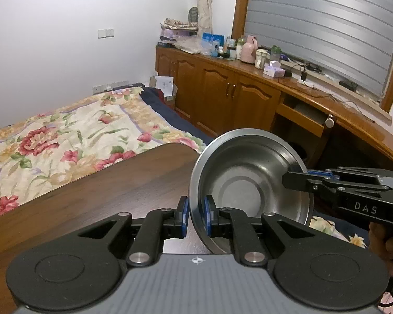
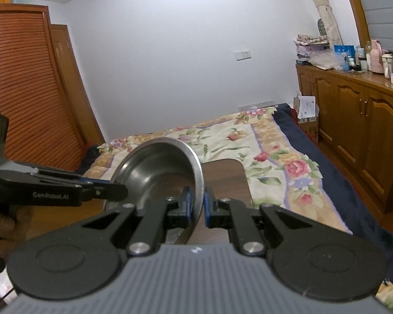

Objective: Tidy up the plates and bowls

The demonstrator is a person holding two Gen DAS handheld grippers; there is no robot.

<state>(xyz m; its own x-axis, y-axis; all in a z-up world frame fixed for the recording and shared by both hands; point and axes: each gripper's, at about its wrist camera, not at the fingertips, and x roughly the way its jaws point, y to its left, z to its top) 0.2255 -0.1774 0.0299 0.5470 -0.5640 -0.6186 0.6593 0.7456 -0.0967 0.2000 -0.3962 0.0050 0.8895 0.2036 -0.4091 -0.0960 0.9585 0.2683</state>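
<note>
Steel bowl (image 1: 251, 180) tilted above table (image 1: 112, 183), rim pinched by left gripper (image 1: 196, 216) and right gripper (image 2: 195, 208); wardrobe (image 2: 26, 83) only in right view.

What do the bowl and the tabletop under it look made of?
The round silver bowl looks like stainless steel with a brushed, dull-shiny finish that shows soft reflections. The dark brown table shows wood grain under a smooth sheen; it could be wood or laminate.

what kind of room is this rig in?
Almost certainly a home bedroom, not a kitchen: a bed with a floral quilt, a louvred wooden wardrobe, and a cluttered wooden cabinet run below a shuttered window. The work surface is a small dark wood table.
</note>
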